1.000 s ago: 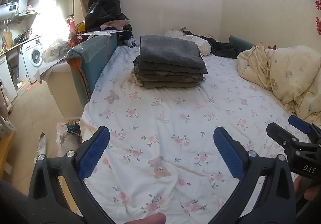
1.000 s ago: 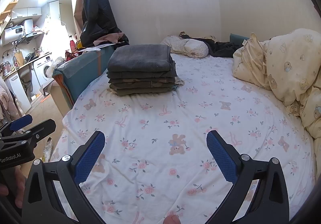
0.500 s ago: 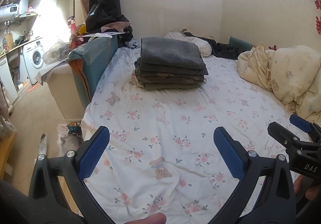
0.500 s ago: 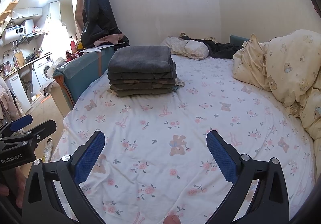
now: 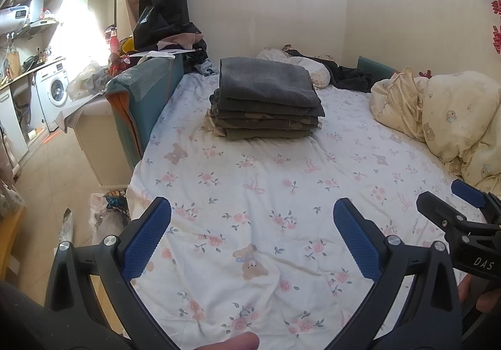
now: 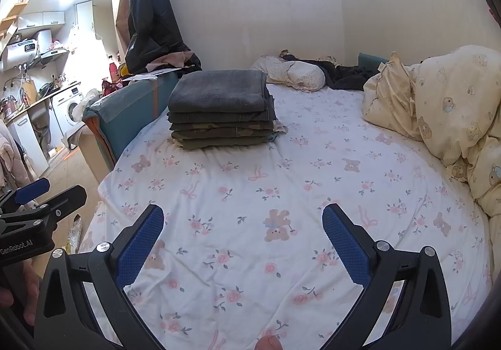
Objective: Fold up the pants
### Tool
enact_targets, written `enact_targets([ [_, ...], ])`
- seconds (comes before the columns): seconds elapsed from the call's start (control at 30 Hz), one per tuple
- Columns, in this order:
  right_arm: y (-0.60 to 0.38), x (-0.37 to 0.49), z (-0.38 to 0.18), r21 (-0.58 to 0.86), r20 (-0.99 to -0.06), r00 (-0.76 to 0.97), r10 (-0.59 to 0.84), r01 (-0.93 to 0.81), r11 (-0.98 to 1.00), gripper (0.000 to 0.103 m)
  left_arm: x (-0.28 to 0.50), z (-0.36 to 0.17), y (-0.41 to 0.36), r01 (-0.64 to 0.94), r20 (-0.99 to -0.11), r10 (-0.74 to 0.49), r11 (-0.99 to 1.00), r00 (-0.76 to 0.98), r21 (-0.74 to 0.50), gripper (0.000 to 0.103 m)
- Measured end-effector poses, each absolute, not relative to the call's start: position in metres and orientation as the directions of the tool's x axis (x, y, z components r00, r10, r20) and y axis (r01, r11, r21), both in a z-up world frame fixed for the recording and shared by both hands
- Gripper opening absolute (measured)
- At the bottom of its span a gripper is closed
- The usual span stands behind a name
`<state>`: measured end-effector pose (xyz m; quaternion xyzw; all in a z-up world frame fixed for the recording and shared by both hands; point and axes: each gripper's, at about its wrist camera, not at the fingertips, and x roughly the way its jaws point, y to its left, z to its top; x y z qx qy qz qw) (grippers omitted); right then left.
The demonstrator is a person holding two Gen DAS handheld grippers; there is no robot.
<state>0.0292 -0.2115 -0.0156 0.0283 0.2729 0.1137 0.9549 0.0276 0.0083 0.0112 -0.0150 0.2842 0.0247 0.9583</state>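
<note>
A stack of several folded pants (image 5: 266,102), dark grey on top and olive and camouflage below, sits on the far left part of the flowered bed sheet (image 5: 266,193); it also shows in the right wrist view (image 6: 220,110). My left gripper (image 5: 252,235) is open and empty, held above the near part of the sheet. My right gripper (image 6: 242,238) is open and empty, likewise above the near sheet. Each gripper shows at the edge of the other's view, the right one (image 5: 454,218) and the left one (image 6: 40,199).
A cream bear-print duvet (image 5: 438,112) is bunched at the right of the bed. A pillow and dark clothes (image 5: 316,68) lie at the far end. A teal bed side panel (image 5: 144,96), a cluttered floor and a washing machine (image 5: 54,93) are at the left.
Both views have drifted very slightly; the stack sits a touch lower in frame. Both grippers stay open and empty.
</note>
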Motion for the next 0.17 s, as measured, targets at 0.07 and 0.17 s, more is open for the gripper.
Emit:
enact_targets([
  [0.07, -0.2114, 0.0287, -0.0159, 0.117, -0.514, 0.826, 0.232, -0.201, 0.973, 0.103, 0.0274, 0.0106, 0.0085, -0.054, -0.545, 0.036, 0.998, 0.837, -0.017, 0.102],
  [0.17, -0.2113, 0.0287, -0.016, 0.118, -0.514, 0.825, 0.233, -0.201, 0.972, 0.103, 0.0253, 0.0108, 0.0087, -0.054, -0.538, 0.033, 0.998, 0.842, -0.023, 0.102],
])
